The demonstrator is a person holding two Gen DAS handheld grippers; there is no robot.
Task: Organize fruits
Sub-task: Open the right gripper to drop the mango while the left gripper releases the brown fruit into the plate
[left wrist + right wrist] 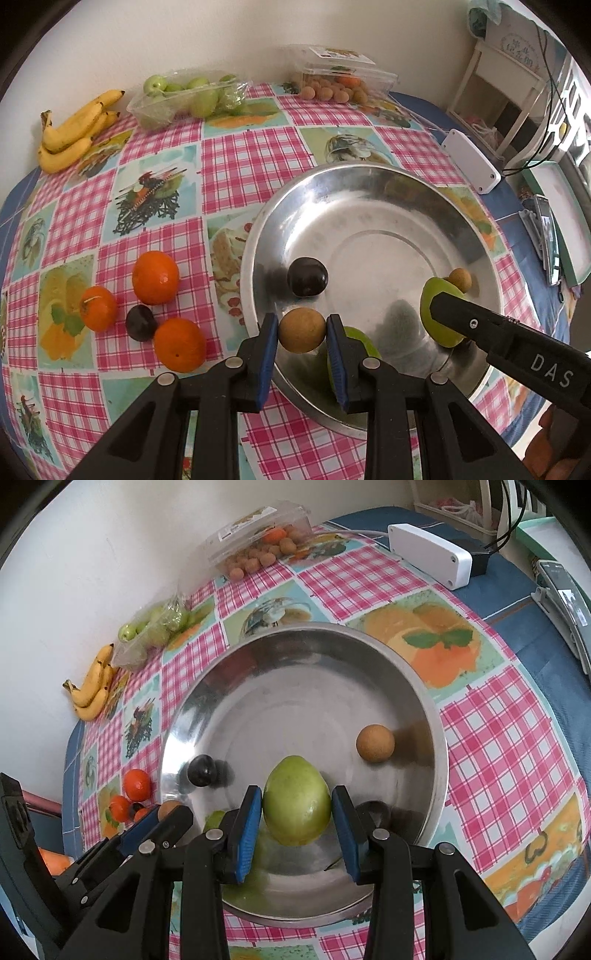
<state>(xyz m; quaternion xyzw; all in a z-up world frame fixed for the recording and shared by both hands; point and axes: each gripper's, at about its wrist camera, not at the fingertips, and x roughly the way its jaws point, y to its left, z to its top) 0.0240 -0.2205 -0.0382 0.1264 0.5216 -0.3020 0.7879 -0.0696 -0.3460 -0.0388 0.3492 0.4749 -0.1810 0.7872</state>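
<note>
While the left tongs (302, 332) pinch a small brown fruit (302, 330) over the near rim of the bowl (369, 177), the right tongs (297, 812) pinch a green fruit (297, 801) above the bowl's floor. A dark plum (307, 277) and another brown fruit (375, 743) lie inside, and three oranges (155, 277) sit on the counter (251, 155) beside it

Left wrist view: metal bowl (369, 177) at centre right on the tablecloth (240, 155); in it a plum (307, 277) at left and a longan (460, 278) at right. Three oranges (155, 277) lie left of the bowl. Bananas (74, 129) upper left; two clear trays (184, 99) along the top.
</note>
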